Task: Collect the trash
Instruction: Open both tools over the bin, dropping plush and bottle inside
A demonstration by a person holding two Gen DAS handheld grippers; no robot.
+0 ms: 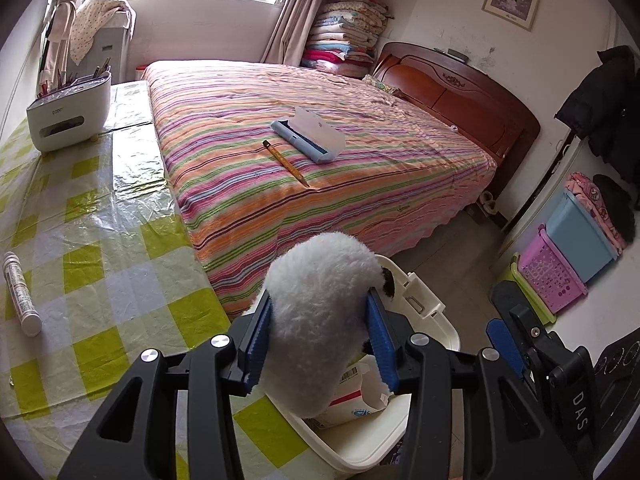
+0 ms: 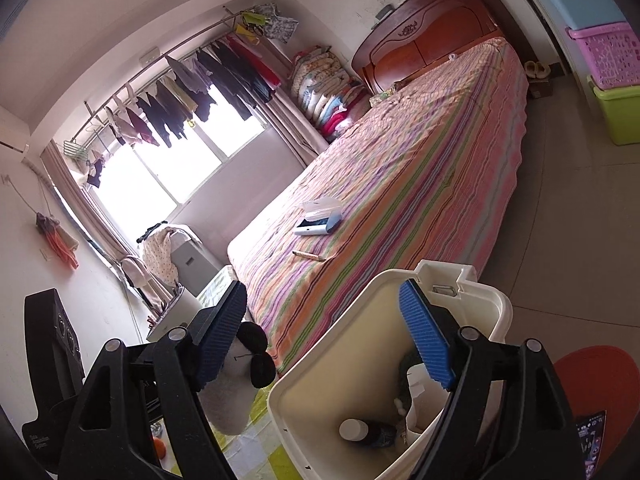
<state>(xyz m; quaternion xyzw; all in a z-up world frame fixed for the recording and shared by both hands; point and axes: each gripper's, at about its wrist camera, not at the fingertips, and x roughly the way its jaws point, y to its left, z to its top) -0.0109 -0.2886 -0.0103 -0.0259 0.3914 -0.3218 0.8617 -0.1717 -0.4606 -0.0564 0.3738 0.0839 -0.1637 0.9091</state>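
My left gripper (image 1: 320, 340) is shut on a white plush toy (image 1: 316, 312) with black patches and holds it over the cream trash bin (image 1: 424, 308). A torn paper carton (image 1: 360, 392) lies in the bin. In the right wrist view the plush toy (image 2: 236, 380) hangs left of the bin (image 2: 480, 300), which holds a bottle (image 2: 360, 430) and carton. My right gripper (image 2: 324, 344) is open and empty, its right finger over the bin's opening. It also shows in the left wrist view (image 1: 508, 344) at the right.
A table with a yellow checked cover (image 1: 100, 240) carries a white tube (image 1: 22, 296) and a white pen holder box (image 1: 68, 116). The striped bed (image 1: 320, 152) holds a pencil (image 1: 286, 162) and a blue case (image 1: 308, 134). Coloured storage boxes (image 1: 568, 248) stand at the right wall.
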